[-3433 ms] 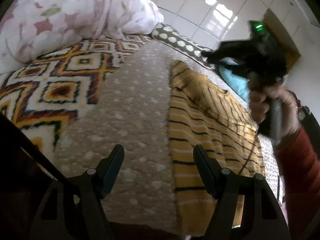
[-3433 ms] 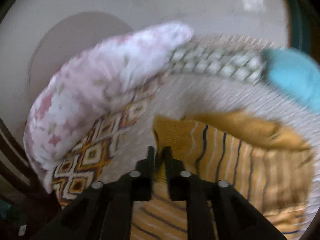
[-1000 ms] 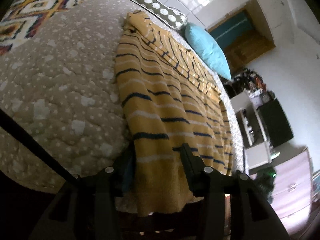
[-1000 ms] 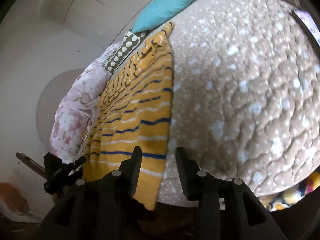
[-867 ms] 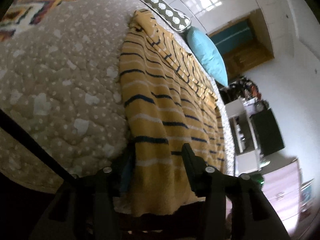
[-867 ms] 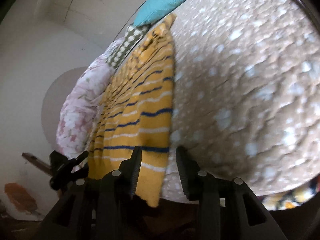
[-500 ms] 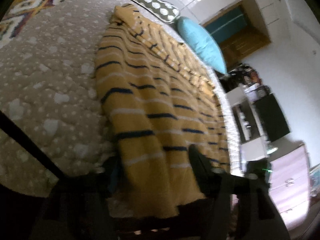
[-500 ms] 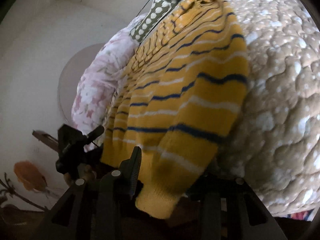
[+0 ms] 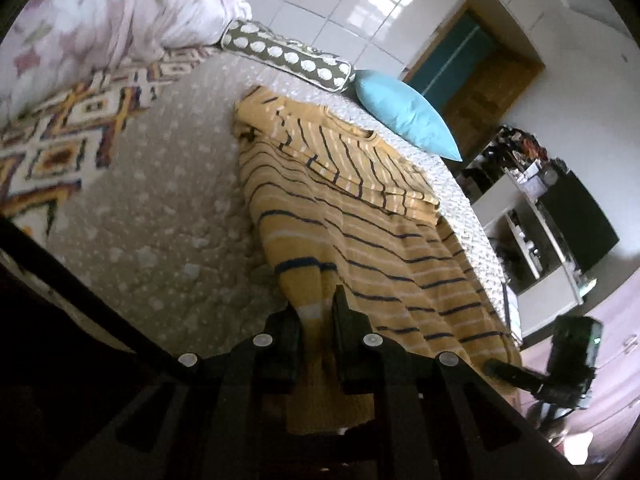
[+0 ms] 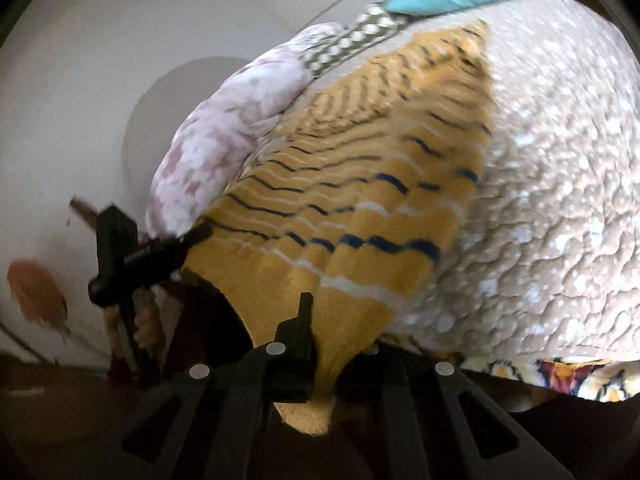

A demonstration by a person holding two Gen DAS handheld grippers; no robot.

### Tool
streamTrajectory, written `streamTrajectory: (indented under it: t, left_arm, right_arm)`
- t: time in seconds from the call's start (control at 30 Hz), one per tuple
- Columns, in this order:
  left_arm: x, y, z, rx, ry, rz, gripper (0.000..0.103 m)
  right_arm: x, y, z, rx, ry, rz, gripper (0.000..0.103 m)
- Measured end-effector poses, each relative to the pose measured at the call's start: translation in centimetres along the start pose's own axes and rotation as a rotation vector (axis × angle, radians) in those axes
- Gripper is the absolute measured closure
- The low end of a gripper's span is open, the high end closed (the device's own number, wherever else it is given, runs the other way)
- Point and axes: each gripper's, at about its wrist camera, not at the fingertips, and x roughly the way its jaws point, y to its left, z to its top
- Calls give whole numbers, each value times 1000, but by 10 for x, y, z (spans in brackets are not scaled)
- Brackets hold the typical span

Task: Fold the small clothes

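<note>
One yellow striped sweater lay spread along the bed, and both claws had it! The left claw was clamped on the near hem, a fold of knit pinched tight between its two fingers. The right claw was clamped on the hem's other corner (only one of its fingers showed clear of the cloth, the other was buried under the knit). That near edge was lifted off the quilt, while the collar end rested flat toward the head of the bed.

Count the pillows there: two, one teal and one olive with white dots, lying end to end just beyond the collar. One floral duvet was bunched in the far corner, beside one patterned blanket. The sweater's dark and white stripes ran across it, too many and too blurred to count.
</note>
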Motion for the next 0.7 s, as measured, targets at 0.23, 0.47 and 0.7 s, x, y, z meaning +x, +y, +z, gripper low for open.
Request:
streamTrajectory:
  t: [0.23,0.47,0.7]
  left_arm:
    - [26,-4,77,26,-65,73,91]
    - [121,-12,209,49,-84,238,90]
    - [230,15,271,-8,73,280,85]
  right_arm:
    - [9,4,90,-80,-131,-61,95]
    - [54,-19,227,-77,-234,-205,95]
    - [130,-88,315,65,-160,-346,89]
